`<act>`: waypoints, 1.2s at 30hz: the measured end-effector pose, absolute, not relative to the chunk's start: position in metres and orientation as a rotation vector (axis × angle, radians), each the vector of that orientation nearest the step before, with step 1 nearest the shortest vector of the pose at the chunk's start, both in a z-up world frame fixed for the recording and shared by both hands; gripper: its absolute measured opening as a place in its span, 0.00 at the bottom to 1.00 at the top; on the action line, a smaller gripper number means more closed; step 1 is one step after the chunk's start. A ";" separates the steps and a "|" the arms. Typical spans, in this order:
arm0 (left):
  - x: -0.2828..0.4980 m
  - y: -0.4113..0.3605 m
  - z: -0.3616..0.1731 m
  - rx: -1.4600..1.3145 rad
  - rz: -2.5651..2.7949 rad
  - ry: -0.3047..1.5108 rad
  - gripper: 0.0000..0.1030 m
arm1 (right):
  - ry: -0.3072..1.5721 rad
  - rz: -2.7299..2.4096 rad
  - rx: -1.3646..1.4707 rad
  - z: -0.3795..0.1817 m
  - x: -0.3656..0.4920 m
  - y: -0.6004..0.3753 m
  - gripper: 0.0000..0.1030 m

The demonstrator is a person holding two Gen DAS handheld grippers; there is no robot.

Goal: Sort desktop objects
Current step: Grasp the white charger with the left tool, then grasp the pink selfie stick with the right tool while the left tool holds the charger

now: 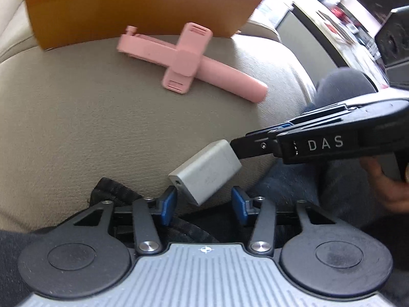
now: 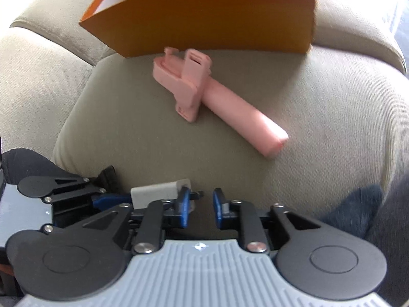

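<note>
A beige fabric sofa cushion [image 1: 89, 117] fills both views. At twelve o'clock stands an orange cardboard box [image 1: 133, 2], its top cut off; the contents are too blurred to name. Just before it lies a pink plastic selfie stick with a cross-shaped clamp [image 1: 186, 58]. The left gripper [image 1: 204, 202] stands apart around a small grey rectangular charger block [image 1: 207, 171]. The right gripper [image 2: 200, 207], jaws apart, holds nothing; the charger is half hidden behind its left finger.
</note>
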State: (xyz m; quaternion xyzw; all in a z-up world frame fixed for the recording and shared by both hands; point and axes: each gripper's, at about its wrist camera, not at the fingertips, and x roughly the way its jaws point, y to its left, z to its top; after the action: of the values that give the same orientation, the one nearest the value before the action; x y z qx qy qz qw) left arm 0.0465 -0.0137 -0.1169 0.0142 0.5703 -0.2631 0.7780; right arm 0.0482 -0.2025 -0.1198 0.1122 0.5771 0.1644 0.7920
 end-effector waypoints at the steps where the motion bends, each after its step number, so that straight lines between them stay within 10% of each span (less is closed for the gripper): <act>1: 0.046 -0.014 -0.117 0.043 -0.582 1.225 0.57 | 1.253 0.351 0.257 -0.123 0.048 -0.205 0.26; 25: 0.012 -0.059 -0.108 0.634 -0.657 0.987 0.68 | 1.269 0.390 0.359 -0.128 0.050 -0.204 0.19; 29: 0.013 -0.058 -0.115 0.615 -0.679 1.025 0.43 | 1.264 0.393 0.352 -0.126 0.052 -0.201 0.19; 36: 0.017 -0.041 -0.110 0.489 -0.596 1.043 0.42 | 1.216 0.405 0.254 -0.111 0.061 -0.198 0.19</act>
State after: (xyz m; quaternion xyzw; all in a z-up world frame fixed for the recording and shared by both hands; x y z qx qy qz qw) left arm 0.0174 -0.0406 -0.1098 0.2276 0.4855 -0.2776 0.7971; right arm 0.0607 -0.1983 -0.1109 0.1183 0.5655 0.1885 0.7942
